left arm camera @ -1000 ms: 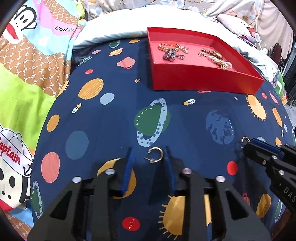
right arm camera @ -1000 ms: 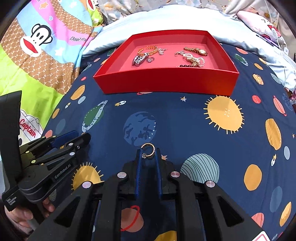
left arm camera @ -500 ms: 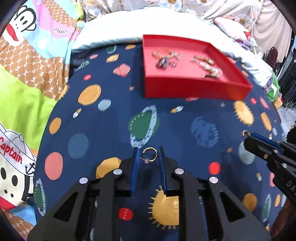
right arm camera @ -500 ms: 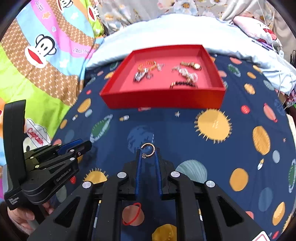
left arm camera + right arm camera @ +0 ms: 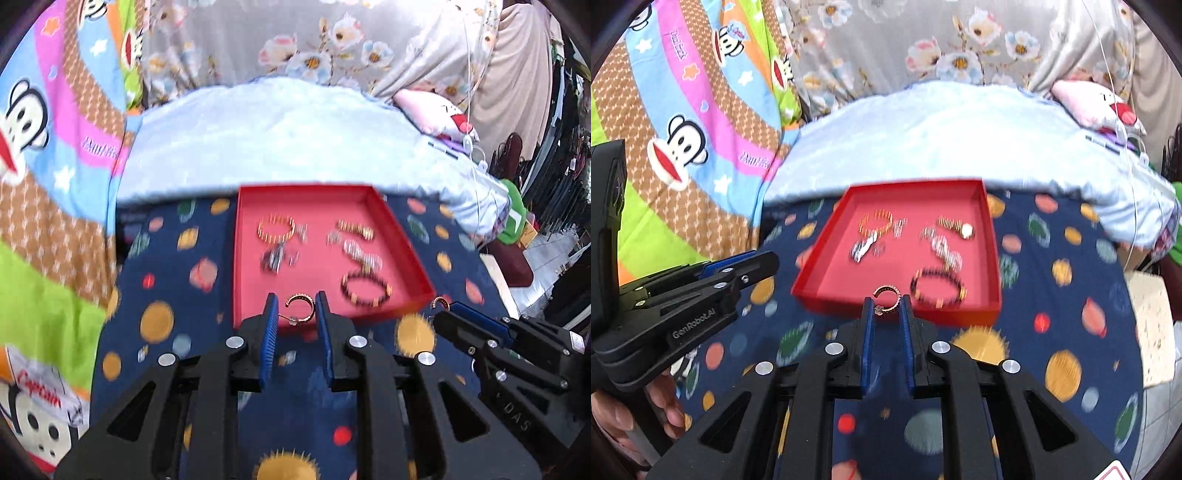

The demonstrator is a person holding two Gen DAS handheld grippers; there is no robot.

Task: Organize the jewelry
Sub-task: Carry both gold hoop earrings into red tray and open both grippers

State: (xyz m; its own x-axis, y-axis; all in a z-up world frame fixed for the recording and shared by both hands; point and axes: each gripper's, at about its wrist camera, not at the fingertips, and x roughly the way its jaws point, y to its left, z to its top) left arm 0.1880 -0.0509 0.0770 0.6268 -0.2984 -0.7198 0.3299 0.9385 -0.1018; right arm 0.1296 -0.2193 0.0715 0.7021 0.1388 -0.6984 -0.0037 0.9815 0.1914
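My left gripper [image 5: 295,308] is shut on a gold hoop earring [image 5: 301,309] and holds it in the air at the near edge of the red tray [image 5: 413,258]. My right gripper [image 5: 887,306] is shut on a second gold hoop earring [image 5: 887,301], also raised in front of the red tray [image 5: 820,266]. The tray lies on the space-print cloth [image 5: 166,295] and holds several bracelets and small pieces, among them a dark bead bracelet [image 5: 365,290]. The right gripper shows at the right of the left wrist view [image 5: 443,308], the left gripper at the left of the right wrist view [image 5: 764,264].
The space-print cloth [image 5: 1063,280] covers a bed. A pale blue pillow [image 5: 288,136] lies behind the tray. A cartoon monkey blanket [image 5: 683,140] is at the left. A pink plush [image 5: 1100,107] and cables lie at the far right.
Both grippers lifted off the cloth with their earrings and moved forward to the tray's near edge. The left jaws closed on the hoop.
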